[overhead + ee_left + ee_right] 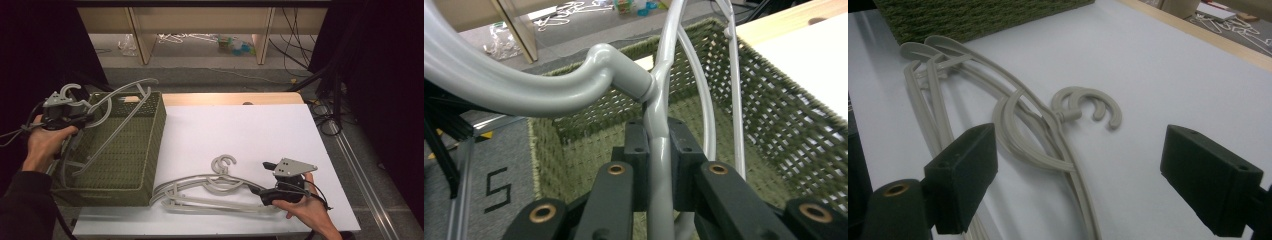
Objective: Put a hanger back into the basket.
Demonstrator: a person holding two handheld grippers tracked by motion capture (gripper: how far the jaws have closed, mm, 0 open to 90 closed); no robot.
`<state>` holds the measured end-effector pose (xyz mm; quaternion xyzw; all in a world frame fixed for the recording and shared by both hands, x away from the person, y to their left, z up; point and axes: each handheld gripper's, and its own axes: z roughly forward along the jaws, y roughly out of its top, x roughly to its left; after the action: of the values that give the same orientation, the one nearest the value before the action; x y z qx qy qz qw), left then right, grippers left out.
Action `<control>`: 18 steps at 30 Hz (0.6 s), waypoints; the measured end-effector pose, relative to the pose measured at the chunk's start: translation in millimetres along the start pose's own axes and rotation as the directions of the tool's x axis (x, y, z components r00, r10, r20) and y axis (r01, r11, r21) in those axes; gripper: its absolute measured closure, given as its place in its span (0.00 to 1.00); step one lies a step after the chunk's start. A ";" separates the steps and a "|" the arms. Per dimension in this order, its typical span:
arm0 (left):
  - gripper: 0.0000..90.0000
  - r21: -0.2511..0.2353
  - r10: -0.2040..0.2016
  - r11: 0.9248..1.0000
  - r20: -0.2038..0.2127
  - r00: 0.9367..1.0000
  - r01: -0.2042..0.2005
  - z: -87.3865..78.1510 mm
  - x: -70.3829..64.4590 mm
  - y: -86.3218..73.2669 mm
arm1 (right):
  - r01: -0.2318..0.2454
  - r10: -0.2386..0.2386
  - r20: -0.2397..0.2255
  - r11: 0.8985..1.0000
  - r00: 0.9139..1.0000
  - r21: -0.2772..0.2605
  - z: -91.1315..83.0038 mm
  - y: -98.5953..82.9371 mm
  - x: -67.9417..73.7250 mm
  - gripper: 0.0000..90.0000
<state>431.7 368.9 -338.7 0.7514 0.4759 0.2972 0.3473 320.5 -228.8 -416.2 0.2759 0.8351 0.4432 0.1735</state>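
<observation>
A grey plastic hanger [117, 107] hangs over the green woven basket [155, 145], its hook [70, 91] up at the left. My left gripper [75, 112] is shut on the hanger's neck [658, 165], just below the hook [524, 90]. Two more grey hangers [210, 192] lie stacked on the white table sheet near the front edge, hooks [223, 164] pointing away. My right gripper [265, 175] hovers at their right end, open, its jaws apart above the hangers [1038, 140] with nothing between them.
The basket [794, 130] stands at the table's left side. The white sheet [250, 130] covers the table [230, 98], whose wooden strip shows at the back. Cables lie on the floor at the right, and wooden furniture legs and clutter stand beyond the table.
</observation>
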 end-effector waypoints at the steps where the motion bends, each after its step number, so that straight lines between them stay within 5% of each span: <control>1: 0.90 0.010 0.016 1.000 -0.007 1.000 -0.016 0.8 1.1 -1.0 | 0.002 -0.002 -0.003 1.000 1.000 0.001 0.1 0.0 -0.1 0.18; 18: 0.90 0.061 0.033 0.998 0.005 0.999 -0.033 11.0 3.8 -19.7 | 0.005 -0.005 -0.006 1.000 1.000 0.004 0.8 -0.4 -0.3 0.18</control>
<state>431.7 375.9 -360.4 0.7700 0.4716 0.2867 0.3202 321.0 -228.7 -417.0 0.2727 0.8371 0.4420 0.1717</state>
